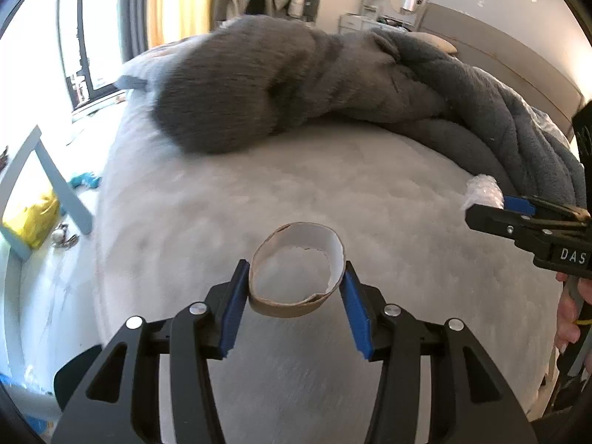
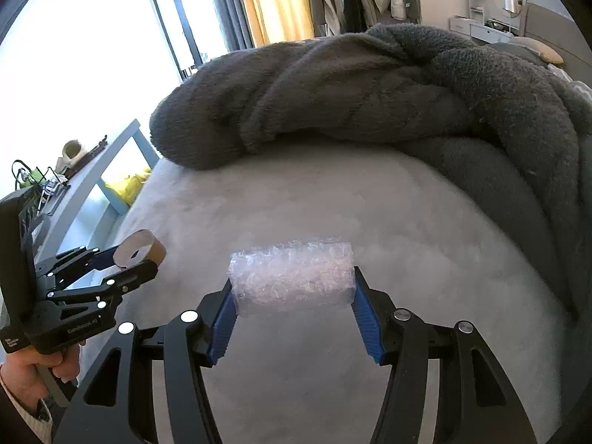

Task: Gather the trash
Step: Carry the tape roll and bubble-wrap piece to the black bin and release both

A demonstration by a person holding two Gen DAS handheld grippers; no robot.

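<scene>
Nearest the left wrist camera, the left gripper (image 1: pixel 296 288) had its jaws pinching a squashed cardboard ring (image 1: pixel 297 270) from either side, the ring's open centre facing the lens and its long axis running across, from one blue pad to the other. It hung clear above the pale bed (image 1: pixel 370 185), not resting on it. From the right wrist view, the right gripper (image 2: pixel 294 298) had its jaws pressed onto the two ends of a roll of bubble wrap (image 2: pixel 291 277), whose long axis also lay crosswise between the pads, lifted off the bed. Both pieces of trash were therefore already in hand, side by side and apart, with a heaped grey blanket (image 2: pixel 333 88) beyond them. No bin showed clearly in either view; the yellow bag (image 1: pixel 31 218) on the floor to the left may be one, which would put the left hand nearer.
</scene>
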